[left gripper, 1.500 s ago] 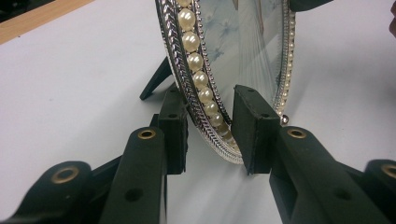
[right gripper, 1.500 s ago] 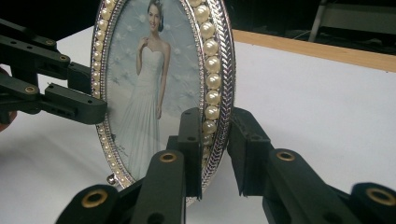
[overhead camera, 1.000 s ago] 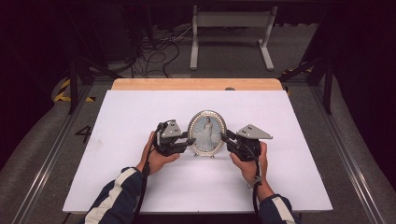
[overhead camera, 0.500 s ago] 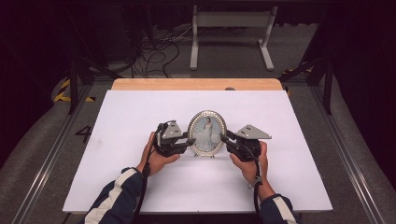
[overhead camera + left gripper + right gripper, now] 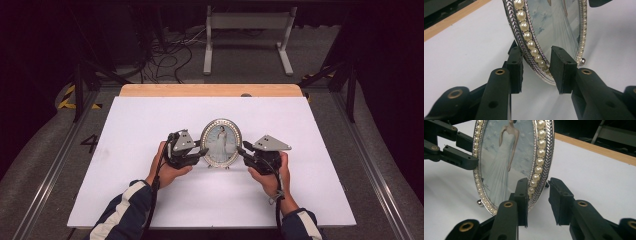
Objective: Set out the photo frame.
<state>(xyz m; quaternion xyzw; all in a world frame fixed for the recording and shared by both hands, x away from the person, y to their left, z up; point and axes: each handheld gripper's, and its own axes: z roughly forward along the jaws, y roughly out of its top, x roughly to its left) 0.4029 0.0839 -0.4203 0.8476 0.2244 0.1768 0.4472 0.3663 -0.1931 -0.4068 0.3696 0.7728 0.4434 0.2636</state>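
Note:
An oval picture frame (image 5: 221, 142) with a silver, pearl-studded rim stands upright on the white table (image 5: 150, 125); it holds a photo of a figure in a white gown. My left gripper (image 5: 204, 150) is at its left edge and my right gripper (image 5: 241, 149) at its right edge. In the left gripper view the rim (image 5: 531, 45) runs between the pads of the left gripper (image 5: 537, 67). In the right gripper view the rim (image 5: 541, 157) sits between the pads of the right gripper (image 5: 539, 197), with a gap at the rear pad. Both pairs of jaws have just been opening.
A wooden strip (image 5: 210, 90) runs along the table's far edge. Behind it on the floor are a white metal stand (image 5: 245, 30) and loose cables (image 5: 170, 55). Rails run down both sides of the table.

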